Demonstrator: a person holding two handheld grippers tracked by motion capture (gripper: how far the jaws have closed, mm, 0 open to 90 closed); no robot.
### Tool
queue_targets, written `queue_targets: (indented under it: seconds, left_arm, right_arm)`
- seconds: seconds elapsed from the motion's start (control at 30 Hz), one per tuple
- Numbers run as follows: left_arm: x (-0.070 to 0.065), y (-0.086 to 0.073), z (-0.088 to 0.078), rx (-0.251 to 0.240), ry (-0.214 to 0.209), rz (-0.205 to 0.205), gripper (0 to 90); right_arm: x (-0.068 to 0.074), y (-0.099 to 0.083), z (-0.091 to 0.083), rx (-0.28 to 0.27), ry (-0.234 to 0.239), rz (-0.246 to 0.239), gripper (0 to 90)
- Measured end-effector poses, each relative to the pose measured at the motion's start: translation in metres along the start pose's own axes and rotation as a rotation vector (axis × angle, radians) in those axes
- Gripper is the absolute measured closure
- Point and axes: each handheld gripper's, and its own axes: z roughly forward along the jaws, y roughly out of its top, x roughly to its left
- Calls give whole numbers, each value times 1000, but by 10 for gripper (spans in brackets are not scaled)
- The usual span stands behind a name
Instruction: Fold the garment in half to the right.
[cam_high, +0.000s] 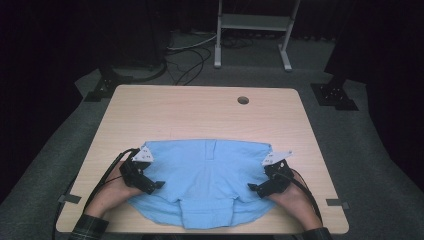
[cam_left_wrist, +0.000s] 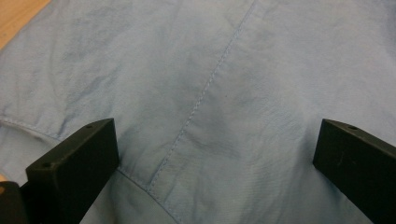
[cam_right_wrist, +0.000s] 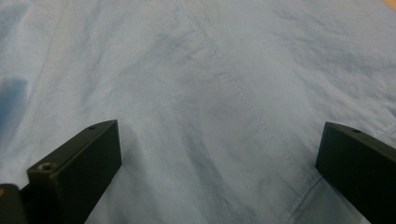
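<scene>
Now a light-blue garment (cam_high: 205, 175) lies flat on the table (cam_high: 200, 110) btwn my grippers. Left gripper (cam_high: 156, 186) & right gripper (cam_high: 254, 188) both spread wide, over its side edges, gripping nothing.

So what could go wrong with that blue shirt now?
The light blue cotton shirt hangs slightly over the near edge of the pale wooden table, so a tug might slide it off. Both the left gripper and right gripper are open over flat cloth; closing there might pinch several layers or bunch it.
</scene>
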Motion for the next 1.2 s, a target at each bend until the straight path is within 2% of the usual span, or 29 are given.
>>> queue_targets:
  seconds: [0.17, 0.33, 0.57, 0.67, 0.8, 0.97, 1.2]
  left_arm:
    - [-13, -10, -7, -17, 4, -3, 0]
    - [-24, -16, -13, -4, 5, -2, 0]
    - [-26, -22, -15, -47, 12, -3, 0]
    - [-28, -23, -17, -67, 25, -18, 0]
    - [-25, -26, -25, -86, 27, -50, 0]
    - [-15, -35, -33, -119, 36, -98, 0]
    - [-1, -47, -39, -131, 62, -151, 0]
  right_arm:
    - [12, -7, -5, -7, 3, -4, 0]
    - [23, -12, -10, -11, 7, -6, 0]
    - [27, -17, -11, -41, 6, -4, 0]
    - [28, -19, -11, -51, 5, -1, 0]
    - [28, -19, -11, -52, 6, -2, 0]
    - [28, -19, -12, -53, 6, -1, 0]
    - [28, -19, -11, -55, 6, -1, 0]
